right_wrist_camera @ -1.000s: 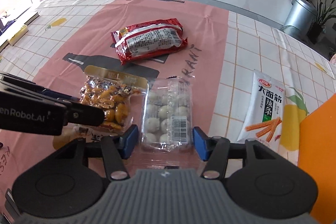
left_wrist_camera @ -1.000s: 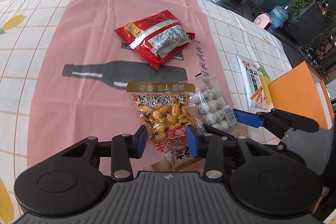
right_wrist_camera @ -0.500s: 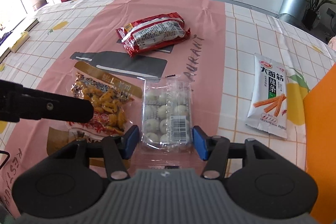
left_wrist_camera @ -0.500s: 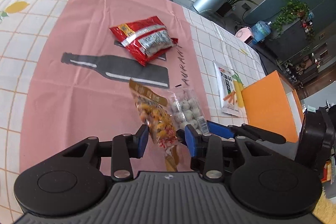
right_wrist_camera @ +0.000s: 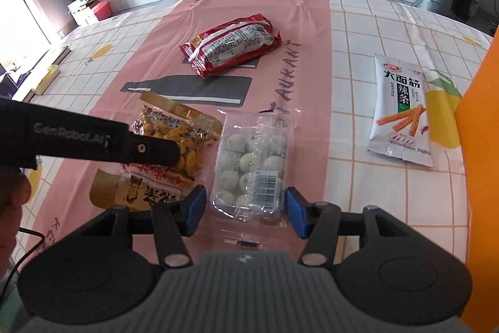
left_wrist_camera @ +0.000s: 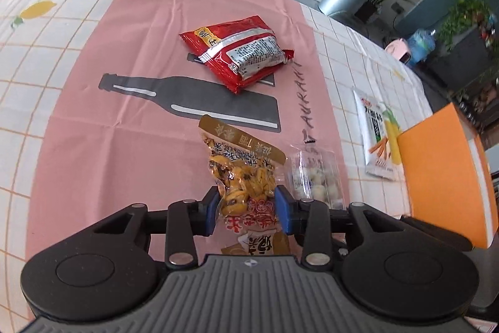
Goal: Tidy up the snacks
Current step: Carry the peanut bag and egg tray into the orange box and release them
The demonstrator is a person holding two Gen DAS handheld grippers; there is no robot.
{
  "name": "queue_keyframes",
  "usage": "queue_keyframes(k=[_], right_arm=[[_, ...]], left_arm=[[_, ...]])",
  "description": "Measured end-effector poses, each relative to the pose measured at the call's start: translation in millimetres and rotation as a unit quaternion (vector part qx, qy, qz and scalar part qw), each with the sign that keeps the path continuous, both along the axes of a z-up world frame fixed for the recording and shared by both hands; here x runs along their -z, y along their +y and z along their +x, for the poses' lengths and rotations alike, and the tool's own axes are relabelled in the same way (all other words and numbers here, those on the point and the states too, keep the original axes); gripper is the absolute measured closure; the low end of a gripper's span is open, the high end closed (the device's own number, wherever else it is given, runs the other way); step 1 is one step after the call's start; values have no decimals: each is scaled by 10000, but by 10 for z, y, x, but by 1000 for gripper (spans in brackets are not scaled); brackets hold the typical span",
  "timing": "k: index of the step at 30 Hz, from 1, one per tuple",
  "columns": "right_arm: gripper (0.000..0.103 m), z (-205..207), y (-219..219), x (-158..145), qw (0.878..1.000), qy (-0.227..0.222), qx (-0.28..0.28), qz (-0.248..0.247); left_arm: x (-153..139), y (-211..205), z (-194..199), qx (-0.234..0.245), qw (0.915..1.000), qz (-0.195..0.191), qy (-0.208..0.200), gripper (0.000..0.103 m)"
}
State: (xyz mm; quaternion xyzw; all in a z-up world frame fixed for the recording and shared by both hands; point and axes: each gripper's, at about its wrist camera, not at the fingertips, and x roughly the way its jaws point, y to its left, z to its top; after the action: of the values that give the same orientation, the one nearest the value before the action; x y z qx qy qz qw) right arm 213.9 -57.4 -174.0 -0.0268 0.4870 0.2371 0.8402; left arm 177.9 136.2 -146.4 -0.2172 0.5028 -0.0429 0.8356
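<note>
Left claw (left_wrist_camera: 246,209) now pinching lifted nut bag (left_wrist_camera: 241,177)

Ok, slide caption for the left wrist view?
Left gripper shut on the yellow snack bag, red packet beyond.

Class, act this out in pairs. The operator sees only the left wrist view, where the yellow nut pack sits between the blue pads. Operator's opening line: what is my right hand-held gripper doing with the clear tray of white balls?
Observer: The right hand-held gripper is open, with a pad on either side of the clear tray, not squeezing it.
Operator: Is there any label on that tray?
Observer: A barcode sticker faces up on its near right part.
Operator: How does my left hand-held gripper look from there?
Observer: The left hand-held gripper reaches in from the left over the yellow nut pack, and its side reads GenRobot.AI.
</note>
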Motion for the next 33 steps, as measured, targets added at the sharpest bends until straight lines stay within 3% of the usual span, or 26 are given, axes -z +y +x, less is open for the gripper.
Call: queue_keyframes(k=[8,16,18,23,33], right_arm=[[40,111,75,-17,9994,-290,-81,-195],[38,225,232,44,9984,-347,-48,-452],[45,210,260,55,9975,-456,-53,-543],[50,214,253,38,9978,-421,-40,-507],[51,16,130,-226,9989,-297,-55,-368]], left_arm=[[-48,4,-17,-6,9998,96,-164,65],[-205,-38,4,217,9980,529,-265,71],[-226,-47,5,280,9973,613,-286,71],[-251,-33,-3,330,9969,657,-274,71],[-450,-63,-171,83,9975,510,-480,75]])
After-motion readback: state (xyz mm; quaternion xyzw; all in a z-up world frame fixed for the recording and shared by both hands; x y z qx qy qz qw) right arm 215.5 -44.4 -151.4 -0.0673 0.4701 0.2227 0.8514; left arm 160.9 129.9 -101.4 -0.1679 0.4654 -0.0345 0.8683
